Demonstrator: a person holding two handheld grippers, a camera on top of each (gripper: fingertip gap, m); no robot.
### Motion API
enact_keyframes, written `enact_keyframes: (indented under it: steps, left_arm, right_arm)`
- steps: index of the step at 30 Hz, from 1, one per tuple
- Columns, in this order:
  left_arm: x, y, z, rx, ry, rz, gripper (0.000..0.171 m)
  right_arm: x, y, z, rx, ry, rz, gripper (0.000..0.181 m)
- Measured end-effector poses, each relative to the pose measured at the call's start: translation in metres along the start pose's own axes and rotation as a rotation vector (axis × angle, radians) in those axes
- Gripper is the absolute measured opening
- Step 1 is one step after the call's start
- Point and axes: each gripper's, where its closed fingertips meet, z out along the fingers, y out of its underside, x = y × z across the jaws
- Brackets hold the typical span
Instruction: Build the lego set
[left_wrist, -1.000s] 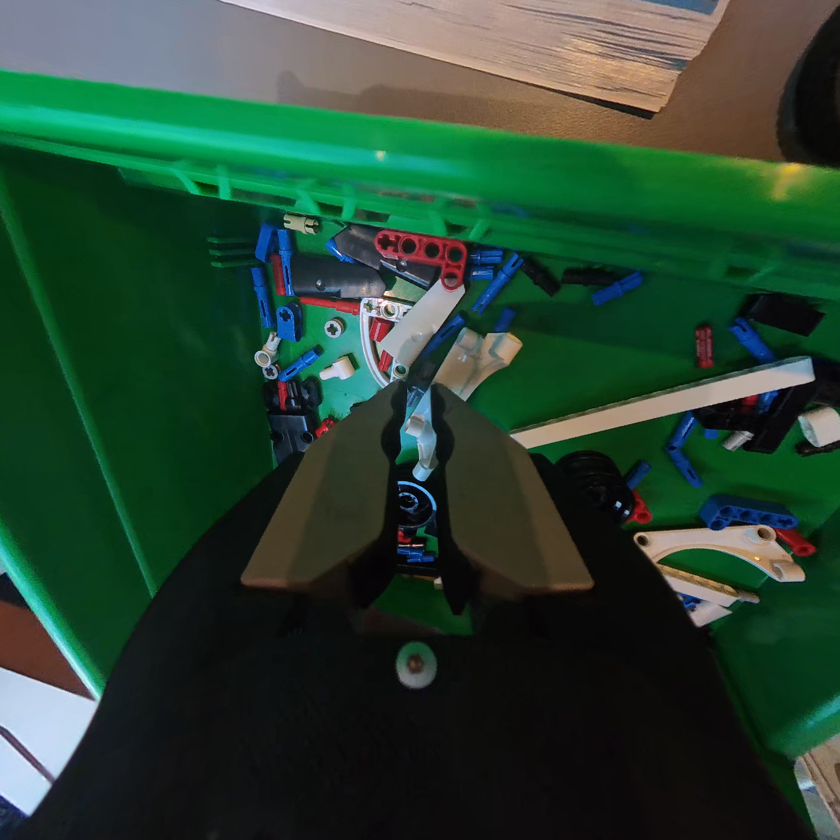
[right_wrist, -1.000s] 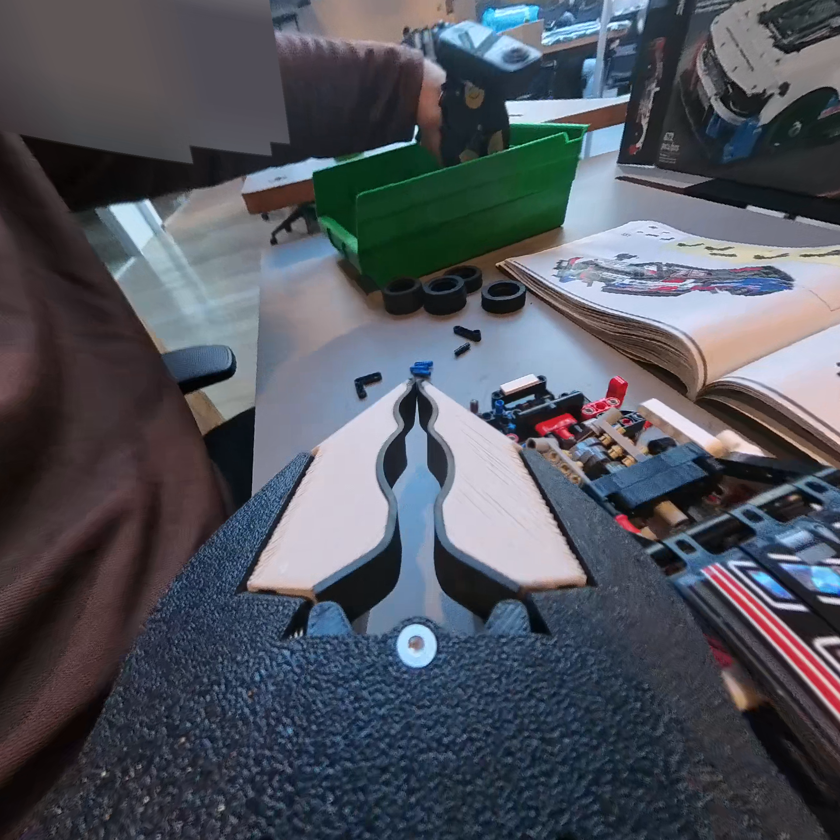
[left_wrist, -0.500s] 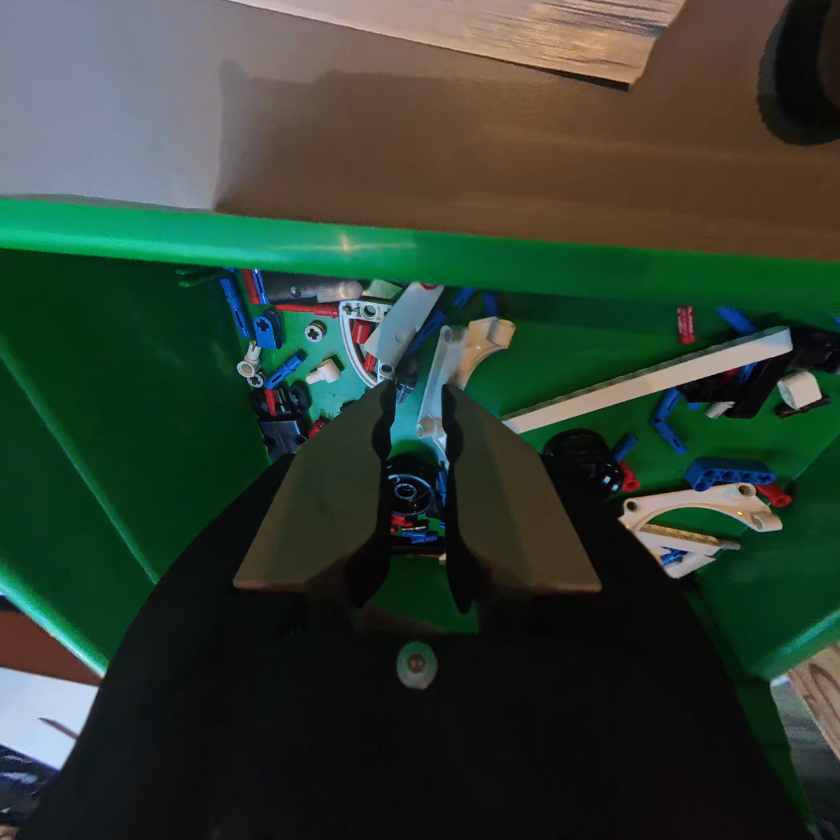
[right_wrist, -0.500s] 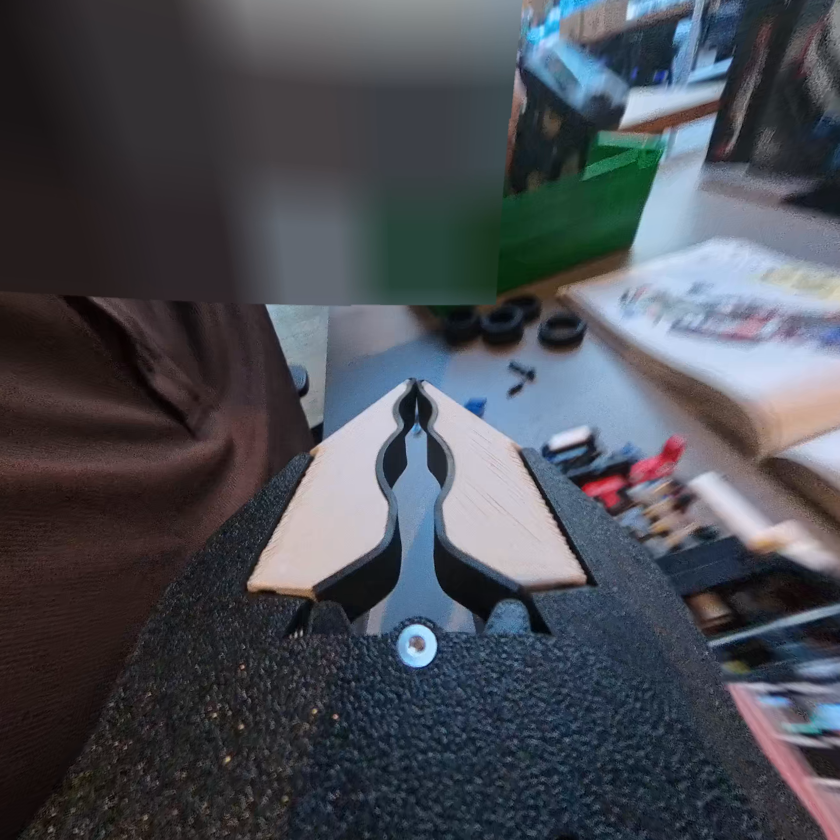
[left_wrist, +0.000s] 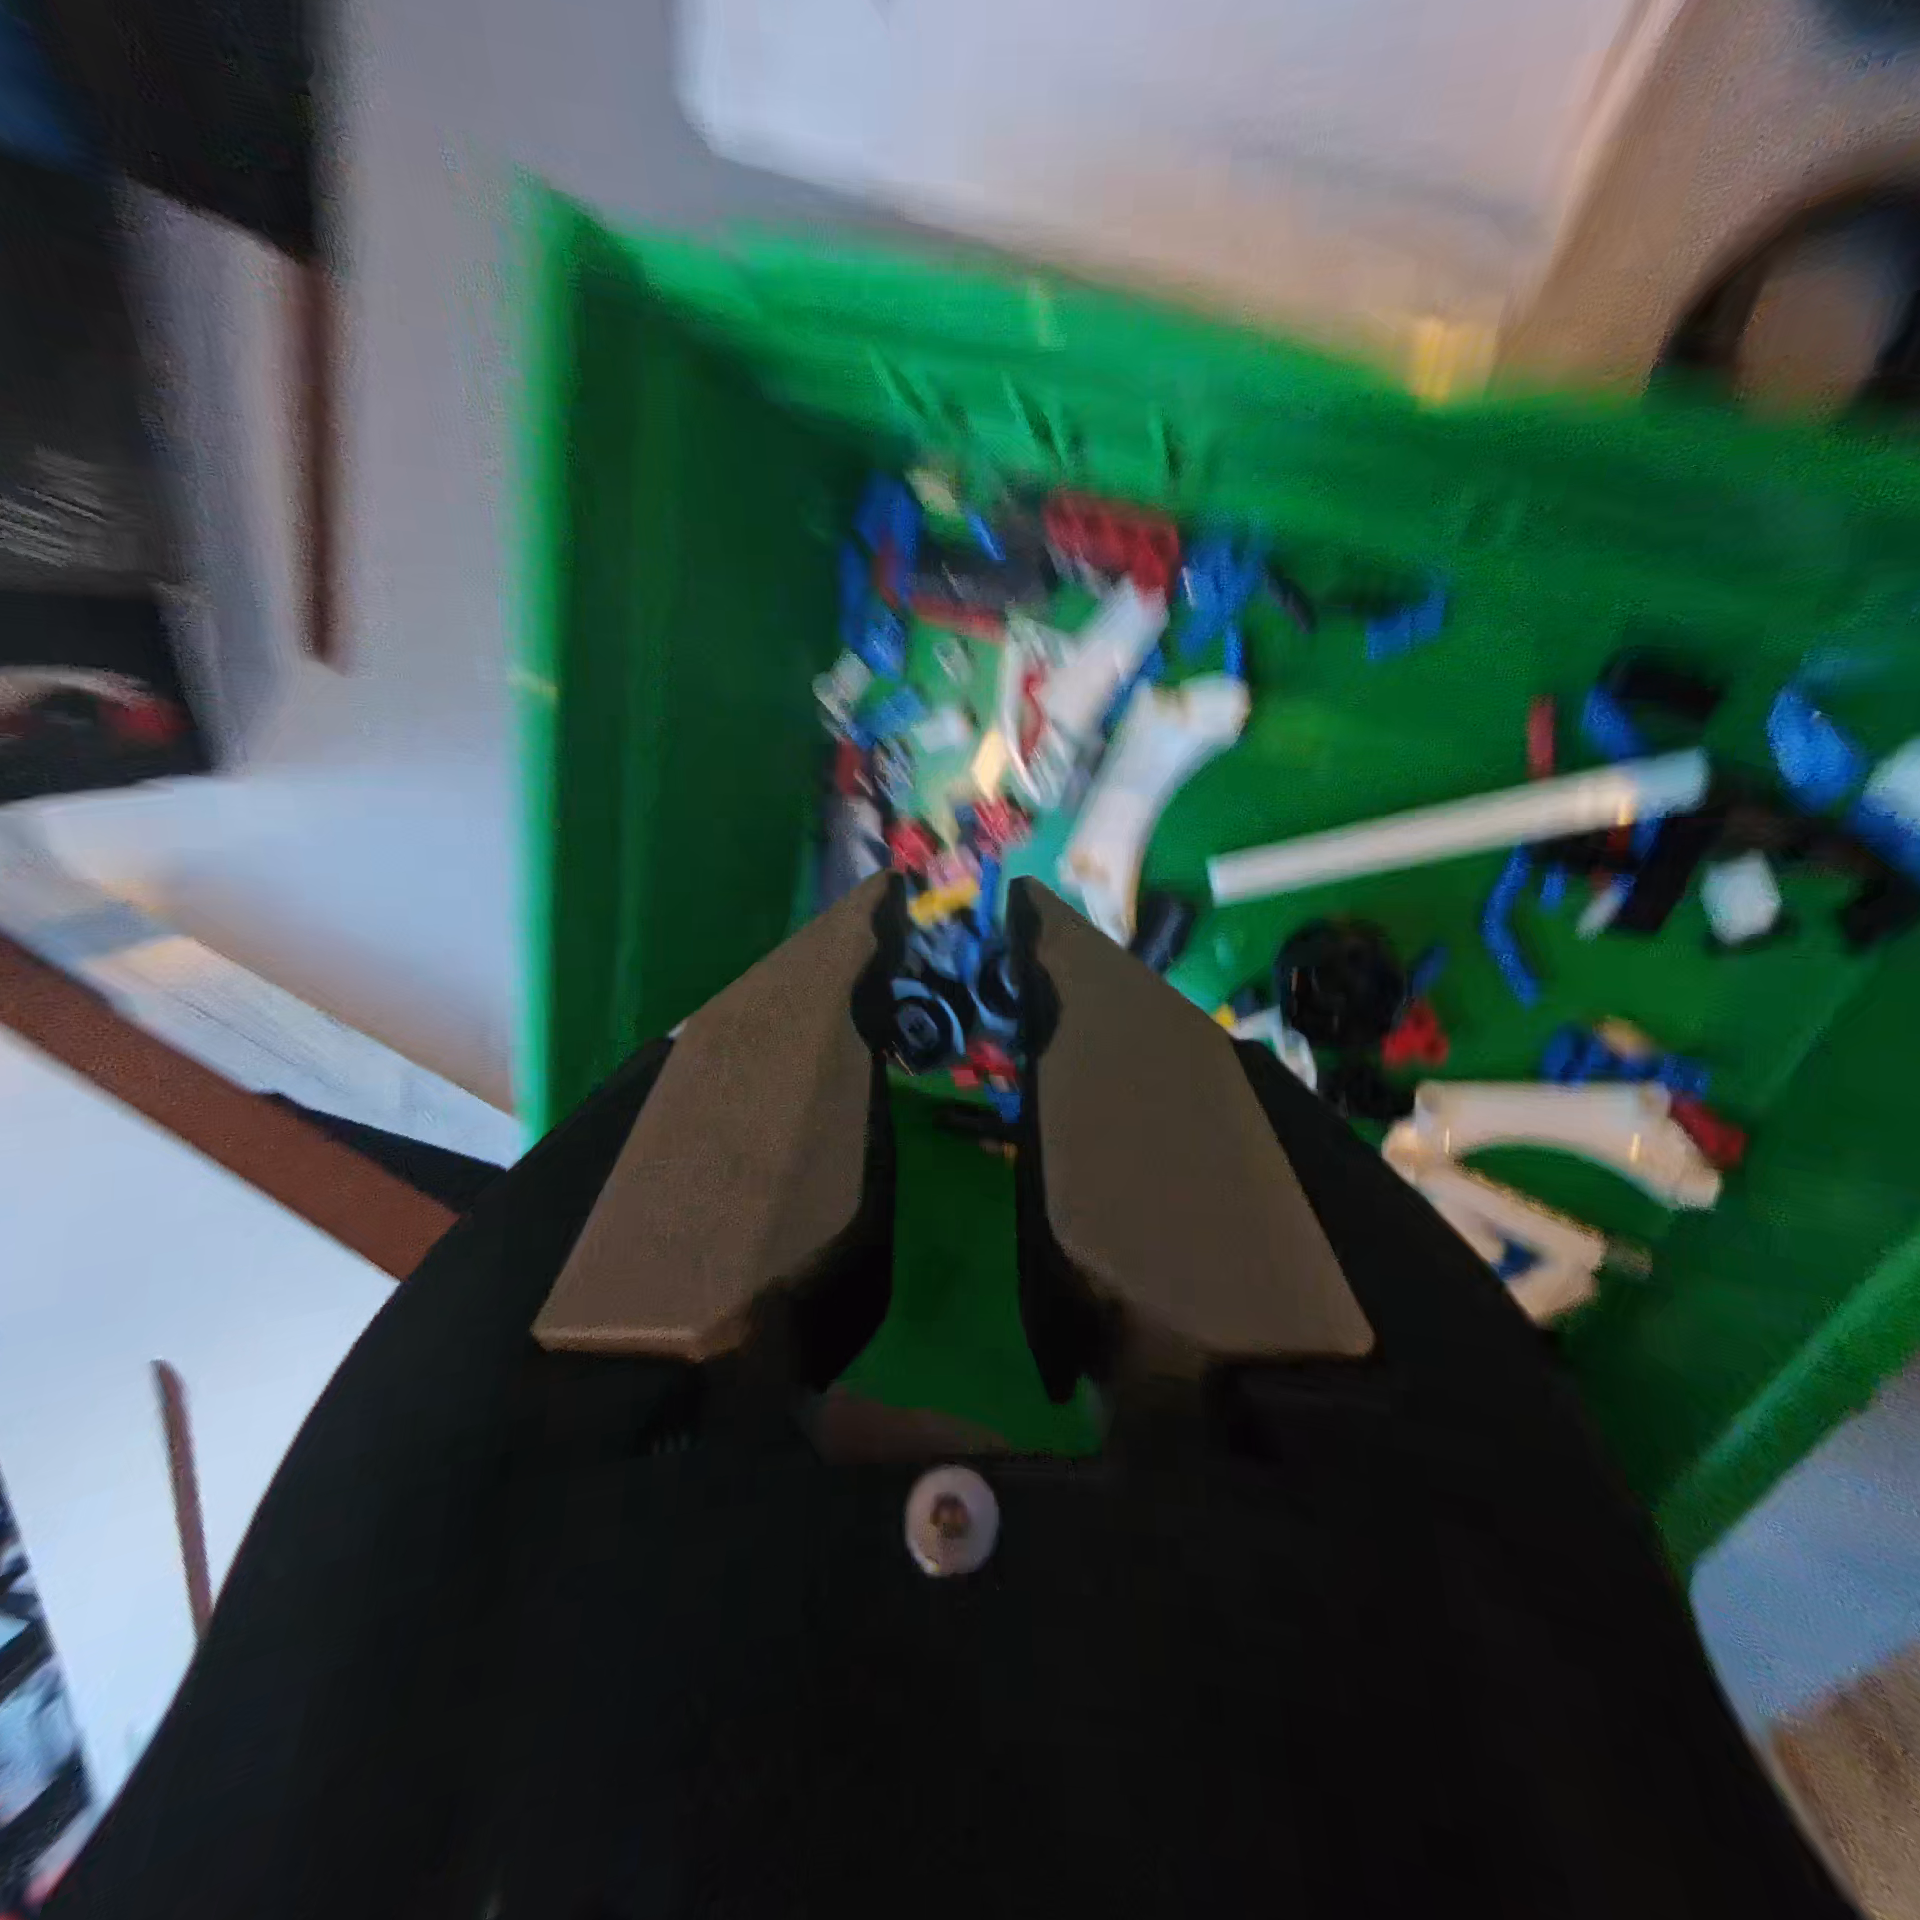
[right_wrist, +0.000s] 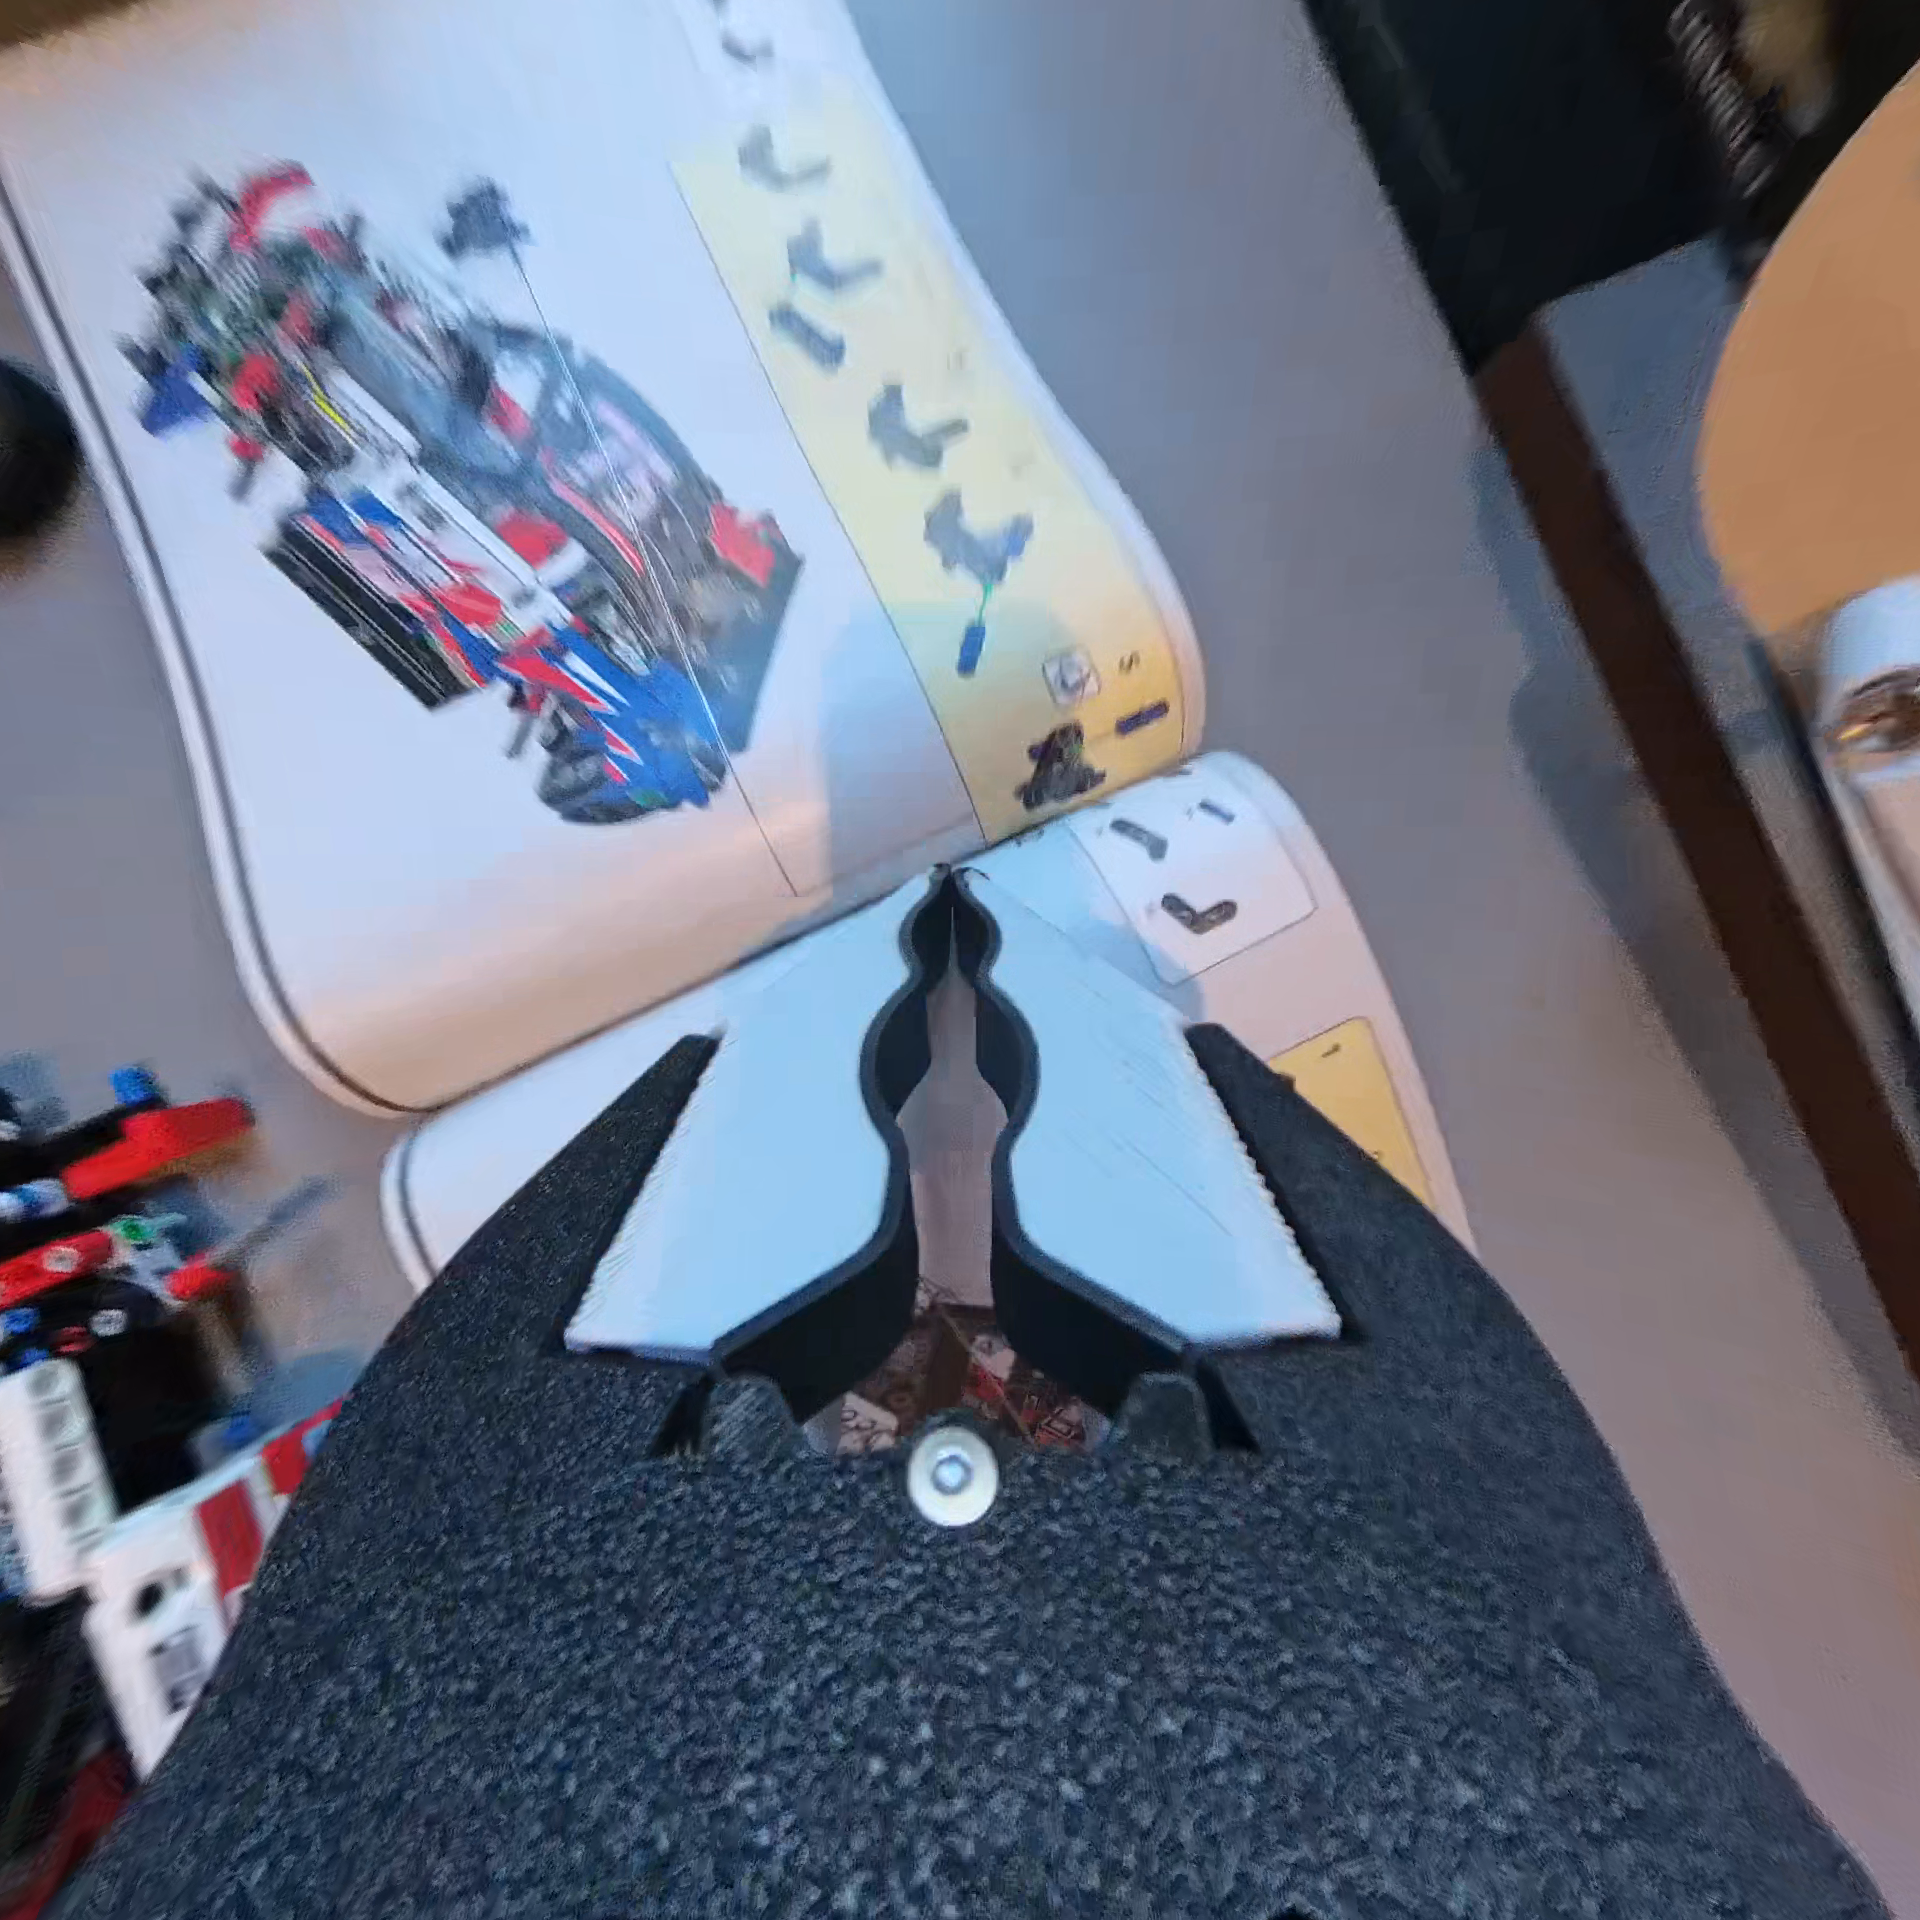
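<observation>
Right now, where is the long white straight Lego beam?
In the left wrist view, the long white straight Lego beam lies on the floor of the green plastic bin, right of the left gripper, between a curved white piece and black parts.

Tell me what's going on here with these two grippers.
A person is building a lego set with two handheld grippers. The left gripper is open over a green bin of loose pieces, holding nothing. The right gripper is shut and empty over the open instruction booklet, with the partly built model beside it.
</observation>
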Motion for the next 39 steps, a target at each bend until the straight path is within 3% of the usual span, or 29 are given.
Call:
enact_keyframes:
  steps: [2,4,5,9,11,15,20,22,28,39]
  left_arm:
    - [-0.01,-0.07,-0.037,0.264,-0.082,-0.082,0.004]
    - [0.008,-0.162,-0.062,0.519,-0.005,-0.158,0.0]
    - [0.018,-0.203,-0.06,0.564,0.036,-0.195,0.0]
    - [0.065,-0.334,0.014,0.5,0.147,-0.193,0.0]
    - [0.067,-0.371,0.059,0.415,0.112,-0.167,0.0]
    - [0.057,-0.364,0.127,0.239,0.026,-0.099,0.0]
    - [0.052,-0.327,0.149,0.222,0.063,-0.177,0.0]
    - [0.051,-0.326,0.151,0.284,0.086,-0.2,0.0]
    - [0.049,-0.324,0.154,0.274,0.199,-0.182,0.0]
    - [0.045,-0.308,0.152,0.293,0.167,-0.188,0.0]
  right_arm:
    - [0.0,0.008,0.006,0.025,0.004,-0.004,0.0]
    - [-0.002,0.009,0.006,0.059,0.003,-0.001,0.001]
    - [-0.002,0.01,0.006,0.068,0.007,-0.001,0.0]
    - [0.002,0.01,0.005,0.08,0.009,-0.005,0.0]
    - [0.008,0.01,0.005,0.088,0.031,-0.012,0.0]
    - [0.013,0.026,0.011,0.087,-0.012,0.08,0.0]
    - [0.013,0.039,0.015,0.161,-0.124,0.228,0.0]
    - [0.013,0.038,0.015,0.178,-0.132,0.208,0.0]
    - [0.015,0.04,0.011,0.22,-0.129,0.186,0.0]
    - [0.014,0.043,0.007,0.231,-0.138,0.188,0.0]
